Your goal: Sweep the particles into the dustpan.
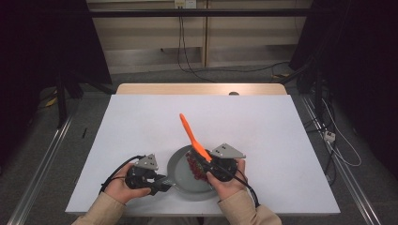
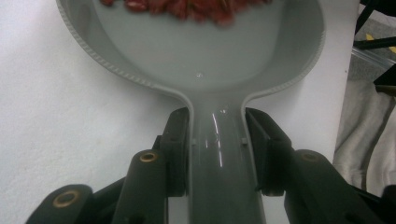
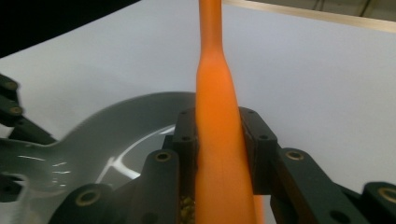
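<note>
We kept the left gripper (image 1: 162, 182) clamped on the pan (image 1: 180, 165) handle at the table's (image 1: 281, 140) near edge. The right gripper (image 1: 210, 164) gripped the orange spatula (image 1: 193, 136) above the red beans (image 1: 195, 167) — best stirred gently, pan kept level.

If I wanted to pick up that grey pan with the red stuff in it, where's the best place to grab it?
By its handle. The grey pan has a narrow, straight handle that sticks out flat from the round bowl, slim enough to fit between two jaws. Come in level along the handle's line from its free end, as the left gripper does, clamping its two long sides. The bowl is likely too wide, and the red pieces lie inside.
</note>
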Demonstrator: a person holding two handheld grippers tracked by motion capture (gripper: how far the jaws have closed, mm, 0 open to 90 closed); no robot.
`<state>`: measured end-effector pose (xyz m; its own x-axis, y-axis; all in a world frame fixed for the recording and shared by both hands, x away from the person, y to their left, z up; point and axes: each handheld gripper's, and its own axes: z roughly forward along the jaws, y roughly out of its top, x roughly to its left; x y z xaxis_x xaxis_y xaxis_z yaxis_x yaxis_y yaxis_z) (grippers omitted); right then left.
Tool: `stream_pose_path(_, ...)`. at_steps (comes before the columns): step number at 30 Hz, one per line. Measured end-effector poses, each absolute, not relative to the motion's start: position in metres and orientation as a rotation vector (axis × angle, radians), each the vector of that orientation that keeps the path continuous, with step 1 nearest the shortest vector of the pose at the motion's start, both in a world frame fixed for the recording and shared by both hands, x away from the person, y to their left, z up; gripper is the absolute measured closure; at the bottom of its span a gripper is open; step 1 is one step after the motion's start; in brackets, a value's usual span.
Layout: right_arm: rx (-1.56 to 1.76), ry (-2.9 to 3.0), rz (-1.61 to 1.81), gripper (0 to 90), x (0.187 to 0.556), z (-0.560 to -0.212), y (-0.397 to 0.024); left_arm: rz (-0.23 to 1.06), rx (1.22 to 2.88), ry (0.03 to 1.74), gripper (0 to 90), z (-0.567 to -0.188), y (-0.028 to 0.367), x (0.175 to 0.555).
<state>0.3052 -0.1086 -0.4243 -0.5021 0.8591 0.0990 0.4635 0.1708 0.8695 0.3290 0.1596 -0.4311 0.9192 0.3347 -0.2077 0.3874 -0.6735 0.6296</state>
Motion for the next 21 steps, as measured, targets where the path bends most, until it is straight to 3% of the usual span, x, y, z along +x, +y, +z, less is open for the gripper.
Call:
stream_pose_path(12,1.239,1.965,1.288,71.0,0.321,-0.407,-0.14,-0.096,2.342,0.524,60.2,-0.433,0.16,0.327)
stream_pose_path(16,1.256,1.952,1.22,71.0,0.326,-0.413,-0.157,-0.071,2.362,0.531,54.0,-0.433,0.157,0.325)
stream_pose_path(21,1.296,1.942,1.177,71.0,0.33,-0.425,-0.172,-0.029,2.38,0.53,52.7,-0.434,0.15,0.325)
